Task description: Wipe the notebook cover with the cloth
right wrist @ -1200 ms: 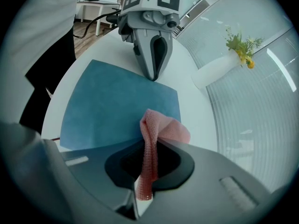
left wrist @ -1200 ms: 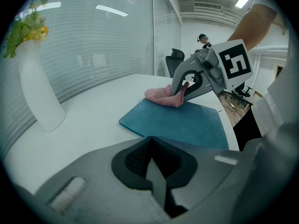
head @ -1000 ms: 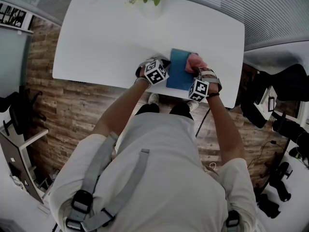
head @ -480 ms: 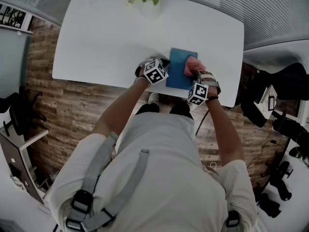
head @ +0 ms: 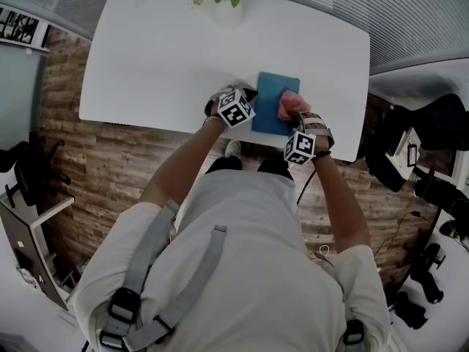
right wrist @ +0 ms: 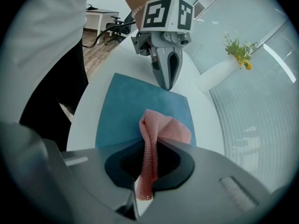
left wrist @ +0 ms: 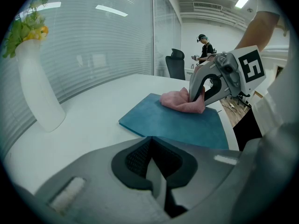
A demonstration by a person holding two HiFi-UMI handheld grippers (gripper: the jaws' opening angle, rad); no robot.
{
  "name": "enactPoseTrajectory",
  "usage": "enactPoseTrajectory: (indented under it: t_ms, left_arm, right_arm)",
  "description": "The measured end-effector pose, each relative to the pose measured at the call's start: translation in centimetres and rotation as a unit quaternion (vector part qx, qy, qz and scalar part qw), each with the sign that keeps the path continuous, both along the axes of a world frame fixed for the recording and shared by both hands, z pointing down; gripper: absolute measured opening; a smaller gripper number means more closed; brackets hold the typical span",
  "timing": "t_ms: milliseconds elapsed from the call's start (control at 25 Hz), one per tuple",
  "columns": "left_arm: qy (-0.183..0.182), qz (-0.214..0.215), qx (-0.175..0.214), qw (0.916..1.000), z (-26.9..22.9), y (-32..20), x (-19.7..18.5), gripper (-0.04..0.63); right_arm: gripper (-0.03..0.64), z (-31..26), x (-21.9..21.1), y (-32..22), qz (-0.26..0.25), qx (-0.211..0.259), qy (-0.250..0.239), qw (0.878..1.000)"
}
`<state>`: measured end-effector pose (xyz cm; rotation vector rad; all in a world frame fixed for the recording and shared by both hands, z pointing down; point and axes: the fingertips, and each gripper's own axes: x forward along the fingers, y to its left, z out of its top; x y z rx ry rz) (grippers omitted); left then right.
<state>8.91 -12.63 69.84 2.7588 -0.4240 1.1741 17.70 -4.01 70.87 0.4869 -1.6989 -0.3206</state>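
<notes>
The big white table (head: 161, 57) holds everything. A flat blue notebook (right wrist: 126, 106) lies shut on it, close to the front edge where the person stands and nearer the right corner than the left. A white vase (left wrist: 39, 92) with yellow flowers stands far off, at the back edge of the table. The left gripper (left wrist: 156, 181) has its jaws pressed together with nothing in them. Its tip is down at the left edge of the notebook, touching it or just beside it; I think it is there to keep the book from sliding. The right gripper (right wrist: 142, 185) has its jaws squeezed tight on the pink cloth (right wrist: 163, 127). The loose end of the cloth is bunched up and sits on the blue cover, on the right side near the front edge of the book. So the wiping looks like it is going on right now: the cloth is picked up and is on the cover. I cannot see any dirt or wet marks, so I cannot tell how much is clean. The back part and left part of the cover may need a rub too.
</notes>
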Motion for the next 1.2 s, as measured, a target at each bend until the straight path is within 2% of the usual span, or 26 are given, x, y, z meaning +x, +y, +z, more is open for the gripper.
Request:
enactPoseTrajectory:
  t_ms: [1200]
  left_arm:
    - [-0.001, -0.001, -0.001, 1.0000, 0.0, 0.0, 0.0, 0.000]
  right_arm:
    - [0.000, -0.3, -1.1, 4.6, 0.018, -0.030, -0.052, 0.998]
